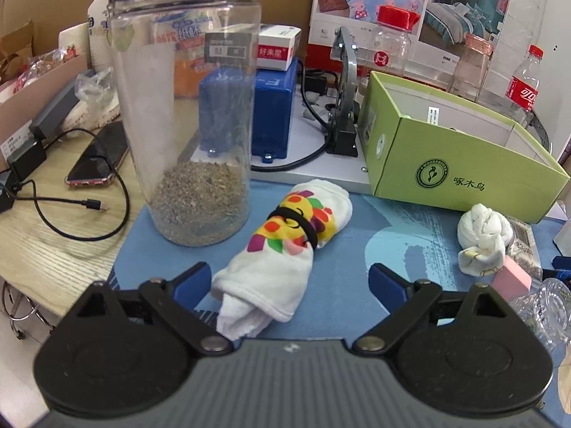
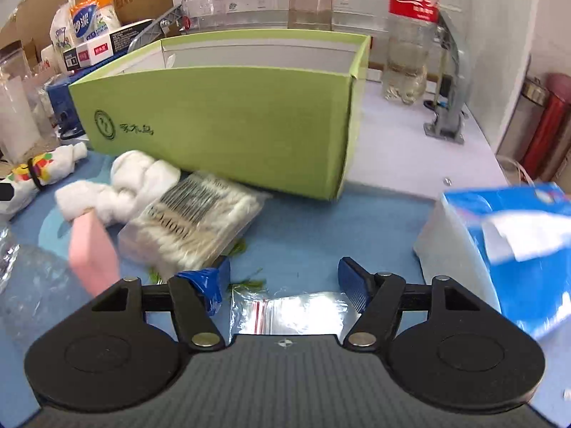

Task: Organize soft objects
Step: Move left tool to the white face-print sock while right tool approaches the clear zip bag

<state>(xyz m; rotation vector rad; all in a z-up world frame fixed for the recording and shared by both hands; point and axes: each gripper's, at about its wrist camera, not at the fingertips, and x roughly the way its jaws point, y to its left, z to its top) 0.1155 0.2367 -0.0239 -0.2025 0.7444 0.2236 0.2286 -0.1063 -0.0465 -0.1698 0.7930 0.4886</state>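
Rolled towel point(image 1: 282, 249) lies between the spread left gripper point(image 1: 289, 278) fingers, unclamped; right gripper point(image 2: 283, 278) fingers apart, empty. Closing off-centre could nudge the jar point(image 1: 185, 107).

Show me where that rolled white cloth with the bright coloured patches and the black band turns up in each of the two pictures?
Left wrist view: the rolled cloth lies in the lower middle on the blue mat, between the open left tongs.
Right wrist view: the same cloth sits at the far left edge, partly cut off.
Shared landmark: the green box, just behind the cloth in both.
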